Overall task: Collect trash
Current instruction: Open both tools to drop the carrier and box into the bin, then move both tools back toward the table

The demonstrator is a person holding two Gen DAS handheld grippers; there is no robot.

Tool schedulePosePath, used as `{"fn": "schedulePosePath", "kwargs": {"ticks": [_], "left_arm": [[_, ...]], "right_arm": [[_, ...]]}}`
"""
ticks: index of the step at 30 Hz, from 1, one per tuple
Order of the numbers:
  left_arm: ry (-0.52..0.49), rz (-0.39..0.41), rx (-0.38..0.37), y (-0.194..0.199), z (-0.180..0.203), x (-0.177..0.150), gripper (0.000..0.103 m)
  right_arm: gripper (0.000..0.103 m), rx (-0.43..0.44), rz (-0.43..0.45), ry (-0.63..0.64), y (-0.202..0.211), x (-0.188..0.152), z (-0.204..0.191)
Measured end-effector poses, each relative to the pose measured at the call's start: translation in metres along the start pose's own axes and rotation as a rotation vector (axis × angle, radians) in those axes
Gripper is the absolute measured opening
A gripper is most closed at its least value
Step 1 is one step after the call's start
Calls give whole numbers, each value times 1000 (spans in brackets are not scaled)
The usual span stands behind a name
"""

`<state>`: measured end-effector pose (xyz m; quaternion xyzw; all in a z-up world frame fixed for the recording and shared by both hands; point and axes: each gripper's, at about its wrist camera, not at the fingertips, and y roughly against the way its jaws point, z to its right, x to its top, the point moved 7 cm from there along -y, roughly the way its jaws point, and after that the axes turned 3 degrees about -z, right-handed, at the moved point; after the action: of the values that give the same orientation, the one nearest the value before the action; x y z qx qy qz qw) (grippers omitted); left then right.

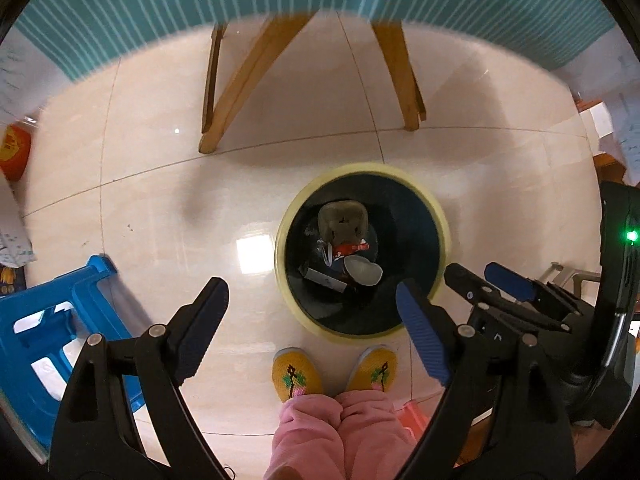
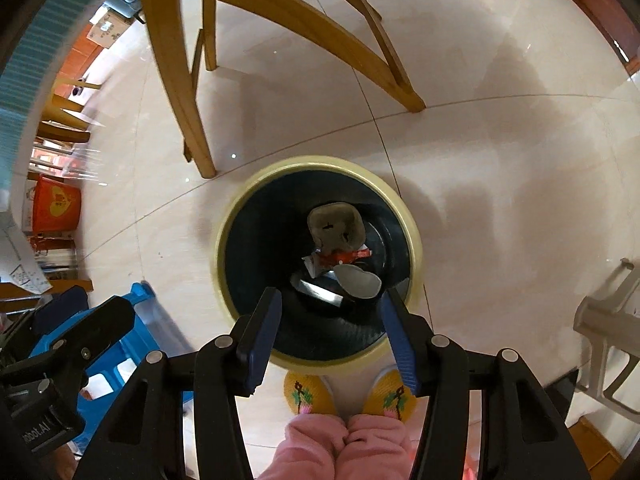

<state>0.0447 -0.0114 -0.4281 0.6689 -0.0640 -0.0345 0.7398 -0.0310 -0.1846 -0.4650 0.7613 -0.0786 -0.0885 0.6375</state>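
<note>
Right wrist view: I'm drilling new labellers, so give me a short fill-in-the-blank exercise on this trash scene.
1. The round black trash bin has a pale ____ rim.
2. Nothing is between the fingers of the right gripper; it is ____.
3. The person's yellow embroidered slippers stand beside the bin on the ____.
4. The stool at lower left is ____ plastic.

Missing words: yellow; open; floor; blue

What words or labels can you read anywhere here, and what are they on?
"obot.AI", start cut off: on the left gripper's black body, right wrist view.
Papers with handwriting: too blurred.
Red wrapper in the bin: print too small.
Orange bucket: yellow heart emblem, no readable text.
Cardboard box label: too small.
</note>
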Motion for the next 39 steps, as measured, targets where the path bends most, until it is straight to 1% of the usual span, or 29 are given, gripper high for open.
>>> {"fn": "schedulePosePath", "kwargs": {"ticks": [4, 10, 17, 20, 24, 28, 32, 37, 39], "left_arm": [[6, 39, 4, 42, 2, -1, 84], [25, 96, -5, 119, -1, -8, 84], [37, 173, 3, 222, -3, -16, 84], [48, 217, 5, 271, -5, -20, 84], [73, 265, 17, 325, -9, -23, 84], [100, 307, 19, 375, -10, -24, 84], [114, 380, 37, 431, -10, -23, 84], [129, 467, 68, 482, -7, -13, 84], [136, 491, 73, 499, -6, -9, 84]], "right_arm": [[53, 9, 15, 12, 36, -5, -11], [53, 30, 60, 46, 114, -13, -32], [53, 54, 107, 97, 211, -23, -56], [53, 64, 139, 139, 257, -24, -68], [53, 82, 181, 191, 310, -25, -83], [53, 106, 227, 241, 363, -21, -96], [53, 144, 285, 280, 413, -15, -109], [53, 184, 347, 331, 466, 6, -128], [53, 196, 378, 355, 484, 13, -131]]}}
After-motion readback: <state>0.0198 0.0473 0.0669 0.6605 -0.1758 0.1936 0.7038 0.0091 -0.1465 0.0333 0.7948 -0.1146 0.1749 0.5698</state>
